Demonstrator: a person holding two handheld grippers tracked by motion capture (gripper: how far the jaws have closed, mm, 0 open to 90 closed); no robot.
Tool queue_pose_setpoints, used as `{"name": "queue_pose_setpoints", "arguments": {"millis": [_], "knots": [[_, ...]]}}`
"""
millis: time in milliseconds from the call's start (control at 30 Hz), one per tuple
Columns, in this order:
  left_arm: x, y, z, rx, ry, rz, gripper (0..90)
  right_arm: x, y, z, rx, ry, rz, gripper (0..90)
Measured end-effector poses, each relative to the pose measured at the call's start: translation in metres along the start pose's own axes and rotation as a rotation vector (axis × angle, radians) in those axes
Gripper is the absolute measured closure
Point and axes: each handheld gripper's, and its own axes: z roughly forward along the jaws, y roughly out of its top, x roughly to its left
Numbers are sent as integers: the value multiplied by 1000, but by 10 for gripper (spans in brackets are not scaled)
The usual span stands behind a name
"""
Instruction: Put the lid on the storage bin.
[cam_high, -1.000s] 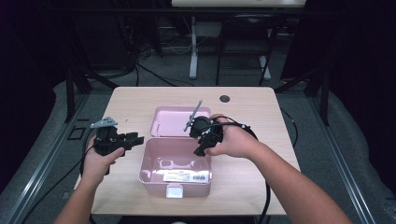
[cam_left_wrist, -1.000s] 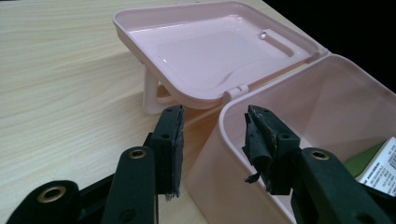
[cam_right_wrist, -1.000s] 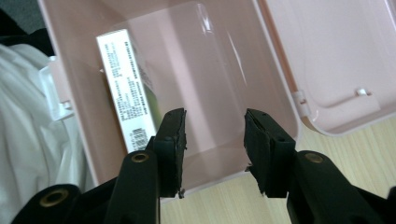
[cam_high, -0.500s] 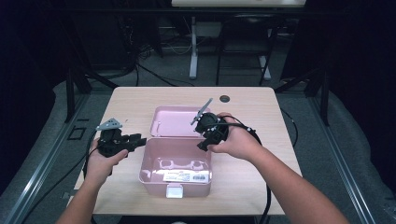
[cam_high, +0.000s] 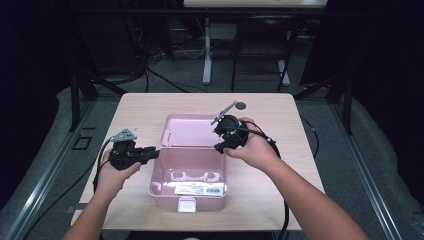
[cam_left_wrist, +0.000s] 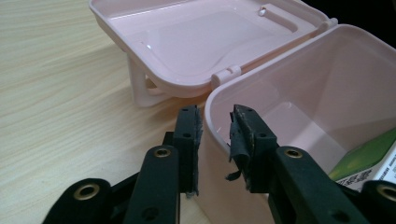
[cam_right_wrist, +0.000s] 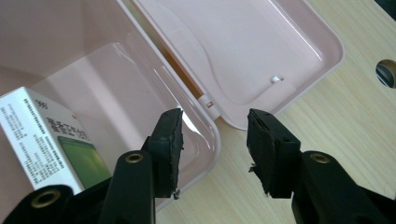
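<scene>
- Your left gripper sits at the pink box's 9 o'clock corner; its 2 jaws straddle the wall and have just been closing, not yet pressing.
- Your right gripper hovers open at the box's 1 o'clock corner.
- The lid lies open at 12 o'clock.

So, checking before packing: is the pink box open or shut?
Open: the pink box has its lid folded back flat on the table.
</scene>
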Motion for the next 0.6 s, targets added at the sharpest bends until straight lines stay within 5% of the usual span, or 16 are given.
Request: {"name": "queue_pose_setpoints", "arguments": {"millis": [333,600], "knots": [[-4,-2,4,-2,8,13,746,-11,-5,11,13,-31,46,536],[-3,-3,5,-11,2,2,746,-27,-4,23,-4,-27,136,537]]}}
